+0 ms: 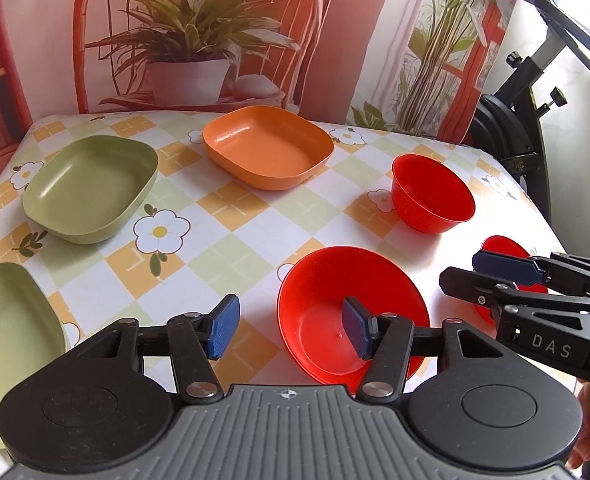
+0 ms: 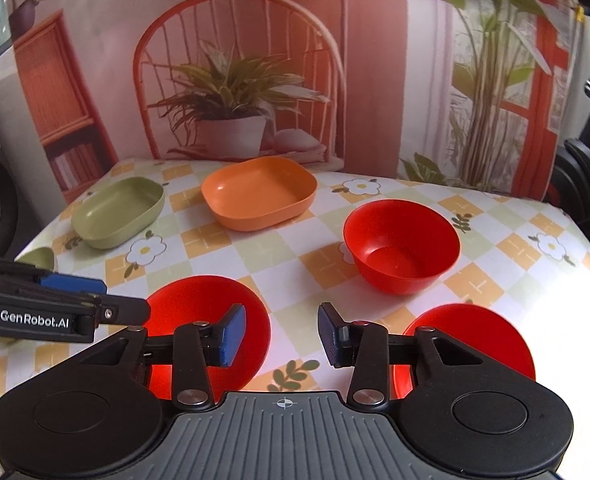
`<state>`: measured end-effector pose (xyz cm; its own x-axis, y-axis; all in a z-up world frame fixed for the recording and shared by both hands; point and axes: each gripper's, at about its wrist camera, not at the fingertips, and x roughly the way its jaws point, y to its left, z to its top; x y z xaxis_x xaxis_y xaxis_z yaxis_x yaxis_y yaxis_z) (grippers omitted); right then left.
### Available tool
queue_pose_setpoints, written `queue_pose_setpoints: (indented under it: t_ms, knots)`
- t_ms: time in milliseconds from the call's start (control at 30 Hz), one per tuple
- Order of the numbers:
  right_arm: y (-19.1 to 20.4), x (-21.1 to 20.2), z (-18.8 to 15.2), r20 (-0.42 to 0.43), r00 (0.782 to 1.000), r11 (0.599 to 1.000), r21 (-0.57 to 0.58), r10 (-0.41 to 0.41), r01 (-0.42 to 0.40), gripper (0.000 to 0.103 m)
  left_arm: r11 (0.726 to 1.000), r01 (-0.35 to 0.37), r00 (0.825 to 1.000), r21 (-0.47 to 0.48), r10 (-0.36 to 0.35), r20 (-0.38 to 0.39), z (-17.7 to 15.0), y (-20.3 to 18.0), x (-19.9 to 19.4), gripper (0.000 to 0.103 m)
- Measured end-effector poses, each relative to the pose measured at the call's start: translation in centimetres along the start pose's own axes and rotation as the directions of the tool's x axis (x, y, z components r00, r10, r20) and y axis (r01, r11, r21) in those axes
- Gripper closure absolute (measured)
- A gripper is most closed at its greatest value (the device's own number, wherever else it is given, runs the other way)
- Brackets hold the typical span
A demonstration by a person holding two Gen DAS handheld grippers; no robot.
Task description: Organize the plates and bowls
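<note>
Three red bowls stand on the right half of the table: a far one (image 1: 433, 194) (image 2: 401, 248), a near one (image 1: 319, 300) (image 2: 199, 300), and a third (image 1: 503, 246) (image 2: 475, 332) at the right edge. An orange plate (image 1: 269, 148) (image 2: 259, 192) sits at the back. A green plate (image 1: 91, 188) (image 2: 119, 212) lies at the left, with a second green plate (image 1: 11, 340) (image 2: 39, 258) nearer. My left gripper (image 1: 291, 326) (image 2: 123, 298) is open, its right finger over the near bowl. My right gripper (image 2: 281, 334) (image 1: 461, 270) is open between the two near bowls, holding nothing.
The table wears a checkered cloth with flowers (image 1: 231, 240). A printed backdrop of a chair and potted plant (image 1: 191, 40) hangs behind it. Black exercise equipment (image 1: 535, 92) stands off the right edge. A person's hand (image 1: 587, 440) shows at the lower right.
</note>
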<state>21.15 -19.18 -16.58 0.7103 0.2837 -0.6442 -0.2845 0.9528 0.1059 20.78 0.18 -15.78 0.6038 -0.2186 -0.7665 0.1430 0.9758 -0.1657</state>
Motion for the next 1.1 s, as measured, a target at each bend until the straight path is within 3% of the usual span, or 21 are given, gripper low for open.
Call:
queue_pose_setpoints:
  t_ms: [167,367,533,967,1100]
  knots:
    - [0.2,0.3,0.6,-0.018,0.999,0.999,-0.029,0.029,-0.029,0.065,0.999,-0.031,0.999,-0.029,0.032,0.017,0.4,0.1,-0.2,0.043]
    - [-0.6,1.3,0.1,-0.031,0.997,0.994,0.084,0.067,-0.064,0.065,0.999,-0.03,0.999,-0.032,0.029,-0.028,0.8,0.7,0.6,0.043]
    - [-1.7,2.1,-0.6,-0.06,0.997,0.99,0.135,0.047,-0.038,0.065,0.998,-0.055,0.996,0.0,0.055,-0.064,0.4,0.6,1.3,0.044]
    - [-0.3,3.5,-1.4,-0.127,0.987,0.99,0.116,0.094,-0.08,0.076,1.0,0.003,0.995,0.003,-0.003,-0.104,-0.1,0.5,2.3,0.061]
    - [-0.4,3.8,-1.5,-0.14,0.987,0.99,0.127,0.084,-0.067,0.085,1.0,0.011,0.991,0.001,-0.011,-0.13,-0.5,0.3,2.7,0.071]
